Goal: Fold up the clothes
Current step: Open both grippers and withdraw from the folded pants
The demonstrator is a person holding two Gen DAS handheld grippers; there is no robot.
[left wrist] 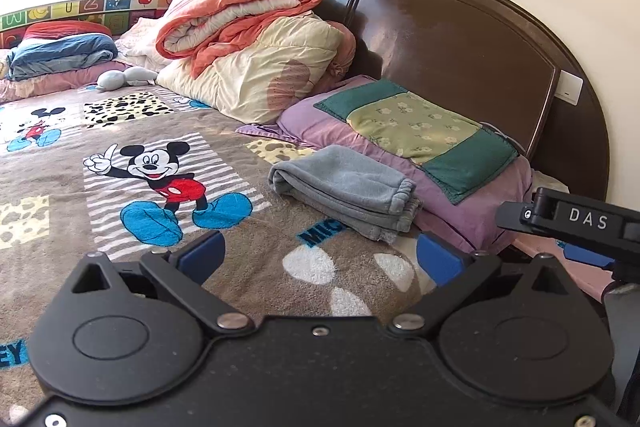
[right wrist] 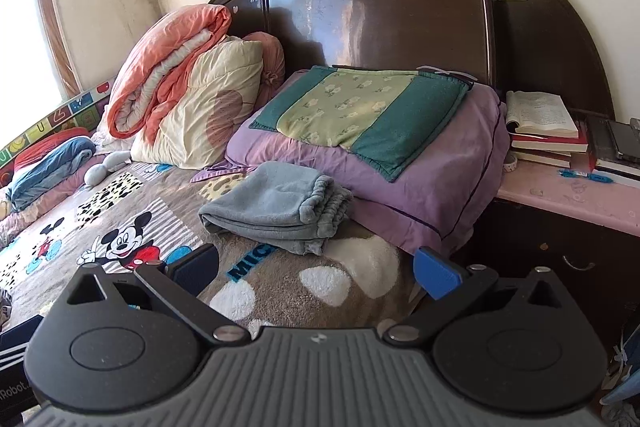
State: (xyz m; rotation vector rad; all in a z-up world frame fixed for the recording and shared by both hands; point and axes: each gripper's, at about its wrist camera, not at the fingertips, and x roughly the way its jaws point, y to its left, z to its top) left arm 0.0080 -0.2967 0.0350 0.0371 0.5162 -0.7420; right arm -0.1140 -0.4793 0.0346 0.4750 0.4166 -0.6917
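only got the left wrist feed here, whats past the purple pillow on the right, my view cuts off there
Observer: A pink-topped nightstand stands there, holding a stack of books with the top one lying open.
Operator: anything else on it
Observer: A small blue item lies in front of the books; I can't tell what it is.
Operator: right gripper open or shut, i only see its side
Observer: The right gripper is open and empty, with the folded grey garment on the bed just beyond it.
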